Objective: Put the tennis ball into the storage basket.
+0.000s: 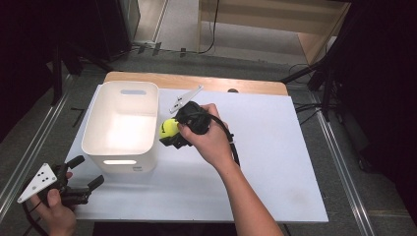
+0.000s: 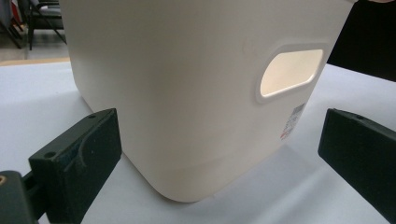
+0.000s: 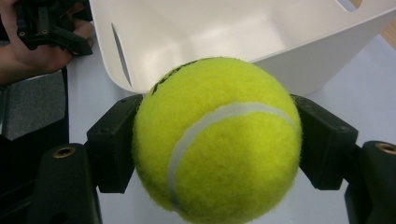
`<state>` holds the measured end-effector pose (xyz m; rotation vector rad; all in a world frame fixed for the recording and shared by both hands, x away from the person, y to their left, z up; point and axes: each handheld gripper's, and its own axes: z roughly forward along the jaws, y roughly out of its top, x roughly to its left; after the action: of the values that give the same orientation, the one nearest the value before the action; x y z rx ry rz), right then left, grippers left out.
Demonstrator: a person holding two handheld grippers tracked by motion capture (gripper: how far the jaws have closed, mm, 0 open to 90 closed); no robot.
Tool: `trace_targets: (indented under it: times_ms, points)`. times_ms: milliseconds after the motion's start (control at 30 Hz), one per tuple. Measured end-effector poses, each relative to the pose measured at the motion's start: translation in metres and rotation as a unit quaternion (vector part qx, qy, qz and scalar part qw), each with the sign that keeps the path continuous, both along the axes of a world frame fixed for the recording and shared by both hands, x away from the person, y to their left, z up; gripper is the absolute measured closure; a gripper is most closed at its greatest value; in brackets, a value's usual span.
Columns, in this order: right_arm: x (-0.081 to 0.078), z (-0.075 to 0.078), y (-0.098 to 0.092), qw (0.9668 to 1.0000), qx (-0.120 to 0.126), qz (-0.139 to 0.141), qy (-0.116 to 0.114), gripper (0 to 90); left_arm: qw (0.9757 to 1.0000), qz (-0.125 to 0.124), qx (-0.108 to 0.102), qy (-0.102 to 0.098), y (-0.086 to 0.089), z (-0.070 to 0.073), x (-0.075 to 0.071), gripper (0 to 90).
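Desk point(image 1: 275, 162): flat white rectangular board top, wooden edge showing at 12 o'clock.

White plastic rectangular bin point(image 1: 121, 129) with cut-out handle slots sits on the desk's 9 o'clock side, upright and open at the top. In the left gripper view its near wall point(image 2: 187, 93) stands close ahead, handle slot to the right.

Right gripper point(image 1: 173, 133), black two-jaw type, held near desk centre, just off the bin's 3 o'clock rim. Its jaws pinch the fuzzy yellow-green tennis ball point(image 3: 215, 140) from both sides, pads pressed into the felt. High view puts the ball point(image 1: 169, 129) just beside the bin's outer wall, up by the rim and not inside it.

Left gripper point(image 1: 83, 189), black with a grey three-cornered plate, at the desk's 7 o'clock corner, jaws spread wide with nothing between them, pointing at the bin's near corner.
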<state>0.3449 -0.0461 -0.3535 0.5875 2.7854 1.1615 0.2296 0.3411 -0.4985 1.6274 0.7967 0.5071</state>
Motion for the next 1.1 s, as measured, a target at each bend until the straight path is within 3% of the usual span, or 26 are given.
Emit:
trace_targets:
  times_ms: [567,1100]
  points:
    - [0.0,0.013,0.011,0.9999,-0.006,0.007,-0.009,23.0,1.0,0.0,0.002,0.0,0.0,0.0,0.0,0.0]
    - [0.004,0.016,0.034,0.9997,-0.005,0.022,-0.011,23.0,1.0,0.0,0.0,0.0,0.0,0.0,0.0,0.0]
